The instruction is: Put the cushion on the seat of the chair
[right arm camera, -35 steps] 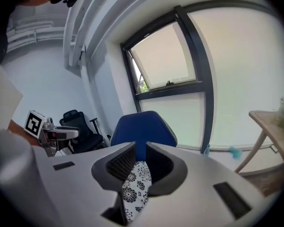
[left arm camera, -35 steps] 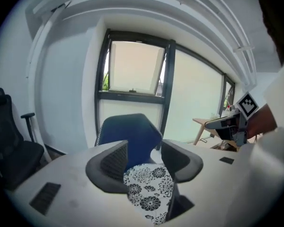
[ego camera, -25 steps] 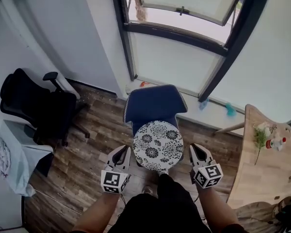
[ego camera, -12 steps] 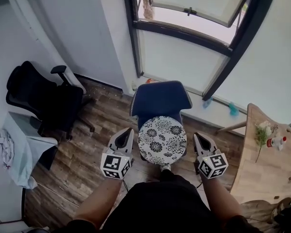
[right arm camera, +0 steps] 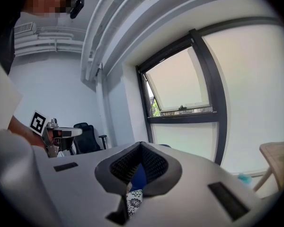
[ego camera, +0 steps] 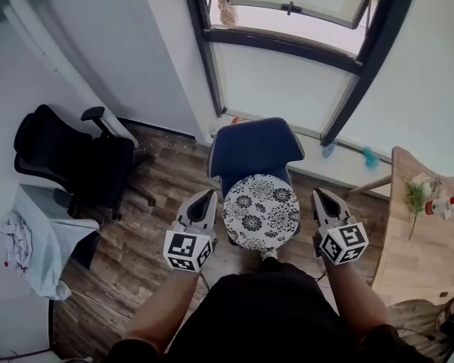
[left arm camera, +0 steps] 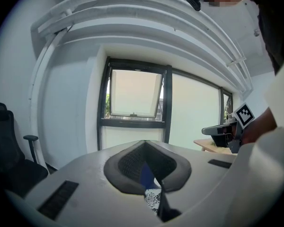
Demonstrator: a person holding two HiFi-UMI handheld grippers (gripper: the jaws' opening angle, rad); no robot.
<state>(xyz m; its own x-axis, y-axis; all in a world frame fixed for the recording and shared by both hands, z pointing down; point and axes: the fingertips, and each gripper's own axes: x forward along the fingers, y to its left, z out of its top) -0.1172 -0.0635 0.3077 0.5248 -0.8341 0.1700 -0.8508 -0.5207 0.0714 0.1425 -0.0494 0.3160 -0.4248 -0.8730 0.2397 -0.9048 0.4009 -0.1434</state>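
1. Head view: the cushion (ego camera: 261, 212) is round w/ a b/w flower print. It lies flat, print up, on the seat of the blue chair (ego camera: 256, 146). It's near-circular, so no clear long axis. The chair's back is on the window (ego camera: 287, 74) side, the seat front toward the person.
2. Head view: the left gripper (ego camera: 206, 196) and right gripper (ego camera: 320, 196) flank the cushion, one on each side. Both are clear of it and point toward the window. Each has its jaws pressed together w/ nothing in them.
3. Head view, surroundings: a black office chair (ego camera: 68, 161) stands at left. Nearer the person is a pale unit (ego camera: 53, 244) w/ a white cloth (ego camera: 15, 237) on top. A wooden table (ego camera: 427, 271) at right carries a small plant (ego camera: 416, 195) and a small bottle (ego camera: 440, 206).
4. Head view vs a sec ago: both grippers sit higher up the cushion's sides, where before they were by its near edge. The cushion lies on the seat same as before.
5. Left gripper view: the pads meet at the tips and clamp nothing. Through the slot under them show a sliver of the blue chair and a bit of the flower print (left arm camera: 152, 200). The window is straight ahead, the black office chair at the left edge, and the right gripper at right w/ its marker cube up.
6. Right gripper view: the pads are likewise together and empty. The blue chair and a scrap of the cushion (right arm camera: 134, 200) show in the slot below. The left gripper is at left w/ the black office chair behind it, and a table corner is at the right edge.
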